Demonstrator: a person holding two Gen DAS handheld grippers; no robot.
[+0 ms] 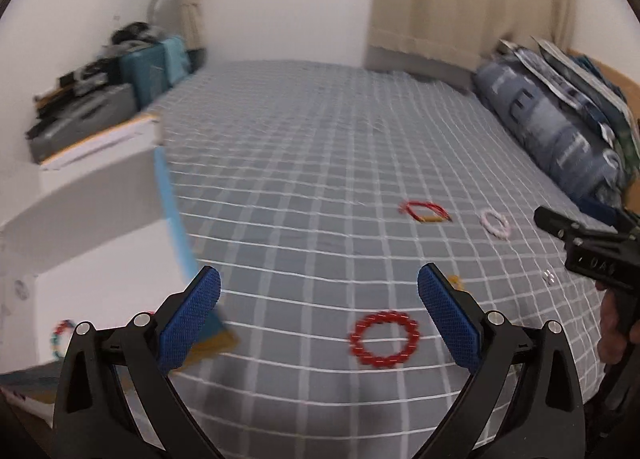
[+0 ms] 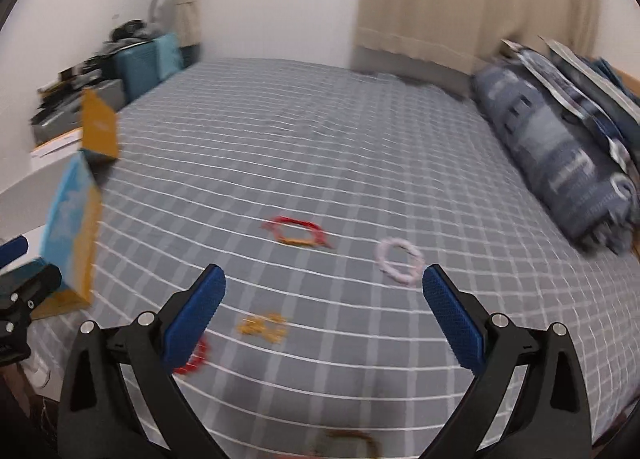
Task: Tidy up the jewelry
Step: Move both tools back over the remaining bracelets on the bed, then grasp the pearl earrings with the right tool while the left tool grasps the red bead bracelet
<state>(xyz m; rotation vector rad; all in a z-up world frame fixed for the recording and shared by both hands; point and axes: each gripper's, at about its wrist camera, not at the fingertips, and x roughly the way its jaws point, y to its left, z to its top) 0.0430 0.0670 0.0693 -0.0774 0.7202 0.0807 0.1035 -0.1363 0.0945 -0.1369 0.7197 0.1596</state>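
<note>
Matt checked cloth bedspread (image 1: 320,147); red beaded bracelet (image 1: 385,339); textured blue pads (image 1: 192,319).

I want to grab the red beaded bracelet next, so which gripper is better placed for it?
Probably left. The red beaded bracelet lies on the grey checked bedspread between the left gripper's open jaws. For the right gripper, also open, it sits off to one side, half hidden behind a finger.

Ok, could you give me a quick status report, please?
Left gripper and right gripper open, empty. Red bead bracelet loose on bed. Nothing blocking.

Black tool (image 1: 320,287), blue textured pads (image 1: 192,319)
</note>
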